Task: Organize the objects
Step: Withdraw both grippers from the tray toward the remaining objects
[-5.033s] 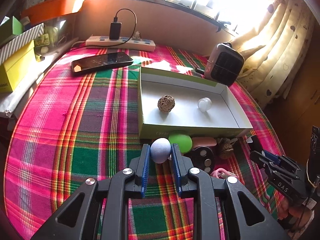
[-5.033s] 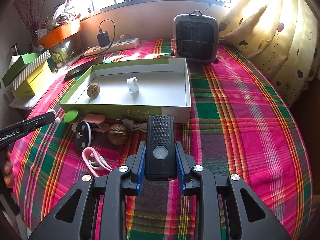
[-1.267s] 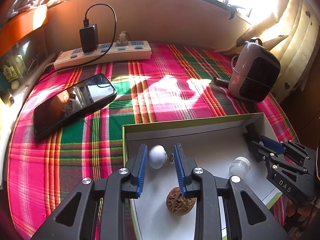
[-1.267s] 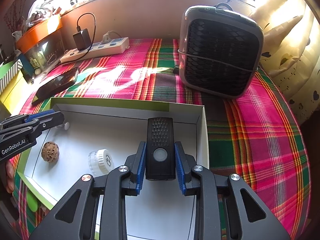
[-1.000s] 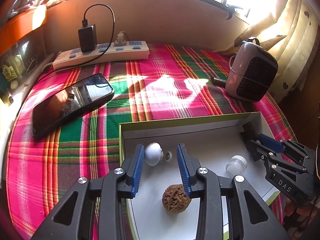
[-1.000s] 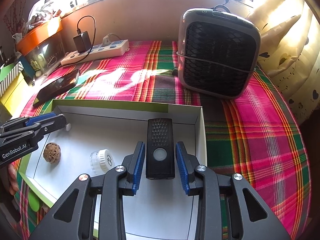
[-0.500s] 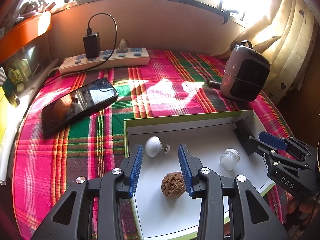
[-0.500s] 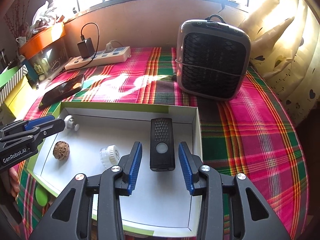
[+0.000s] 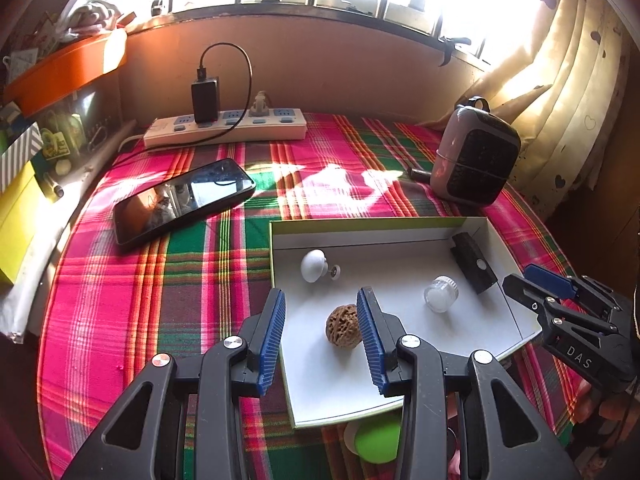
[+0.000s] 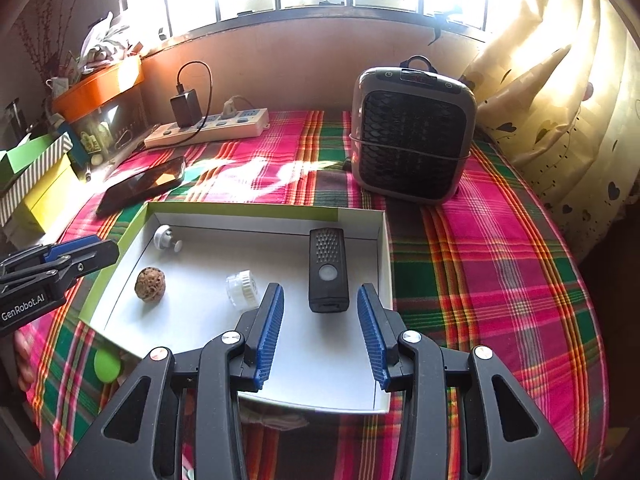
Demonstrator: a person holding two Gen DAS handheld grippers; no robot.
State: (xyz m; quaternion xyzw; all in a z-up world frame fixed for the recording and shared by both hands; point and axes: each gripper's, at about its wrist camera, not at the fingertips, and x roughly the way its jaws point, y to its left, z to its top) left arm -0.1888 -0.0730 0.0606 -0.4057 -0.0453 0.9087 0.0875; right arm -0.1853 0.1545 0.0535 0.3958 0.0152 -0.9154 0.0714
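Left gripper [image 9: 321, 334] spread, empty. Right gripper [image 10: 320, 332] spread, empty. Inside shallow white cardboard tray [image 10: 352, 368]: brown wrinkled walnut [image 9: 341, 325], white round knob [image 9: 314, 265], clear small jar [image 9: 440, 299], black rectangular remote [image 10: 328, 274].

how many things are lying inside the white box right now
4. White knob in the far left corner, walnut near the left wall, clear little jar in the middle, black remote by the right wall. The box's near end is partly hidden behind the tools.
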